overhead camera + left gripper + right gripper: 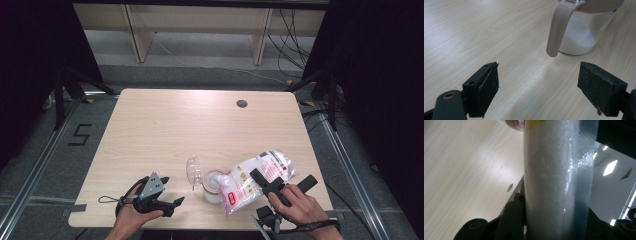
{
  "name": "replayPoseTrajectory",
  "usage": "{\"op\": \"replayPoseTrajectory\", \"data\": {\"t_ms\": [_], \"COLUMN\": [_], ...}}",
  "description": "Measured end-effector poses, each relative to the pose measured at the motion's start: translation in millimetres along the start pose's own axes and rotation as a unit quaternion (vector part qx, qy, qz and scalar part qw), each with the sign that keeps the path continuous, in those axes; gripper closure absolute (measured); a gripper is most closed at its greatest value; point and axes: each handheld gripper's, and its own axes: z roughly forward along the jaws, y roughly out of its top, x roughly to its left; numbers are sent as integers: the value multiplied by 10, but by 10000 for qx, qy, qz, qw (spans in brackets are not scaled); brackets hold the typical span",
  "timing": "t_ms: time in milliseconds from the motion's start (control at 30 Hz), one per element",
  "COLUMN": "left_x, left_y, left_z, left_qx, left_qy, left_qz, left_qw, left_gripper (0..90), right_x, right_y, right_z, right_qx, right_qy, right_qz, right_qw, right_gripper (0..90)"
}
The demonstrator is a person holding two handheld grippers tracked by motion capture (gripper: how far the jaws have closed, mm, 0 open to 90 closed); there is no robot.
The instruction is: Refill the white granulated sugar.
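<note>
right hand-held gripper point(265, 186) clamps tilted bag point(260, 172) over jar point(214, 185)

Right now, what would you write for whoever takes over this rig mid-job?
Right gripper: jaws shut on the bag of white granules, tilted mouth-down over the clear jar.
Left gripper: jaws open, holding nothing, resting on the table left of the jar.
Jar lid: swung open.
Done: white granules already in the jar.
Left: finish pouring, set the bag down, close the lid.
</note>
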Motion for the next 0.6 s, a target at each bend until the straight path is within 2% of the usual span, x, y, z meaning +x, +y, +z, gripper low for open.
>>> {"op": "replayPoseTrajectory", "data": {"t_ms": [67, 200, 233, 267, 300, 433, 600], "left_x": [5, 3, -1, -3, -1, -2, 0], "left_y": [1, 0, -1, -6, -5, -6, -4], "left_z": [-3, 0, 2, 13, 11, 12, 8], "left_qx": [4, 7, 13, -44, -30, -43, -21], "left_qy": [1, -3, -4, -2, -22, -3, -7], "left_qz": [12, 3, -17, -33, -28, -33, -19], "left_qw": [10000, 10000, 10000, 10000, 10000, 10000, 10000], "left_gripper": [168, 168, 167, 168, 167, 167, 167], "right_x": [4, 9, -7, -5, 15, 13, 8], "right_y": [-3, -10, -11, -11, -11, -2, -5], "right_z": [12, 14, 27, 28, 16, 12, 7], "right_qx": [-21, -36, -97, -98, -33, -29, -24], "right_qy": [-94, -92, -96, -89, -70, 24, 15], "right_qz": [-26, 12, -94, -81, 46, 34, 27], "right_qw": [10000, 10000, 9999, 9999, 10000, 10000, 10000], "right_gripper": [748, 748, 749, 749, 749, 750, 751]}}
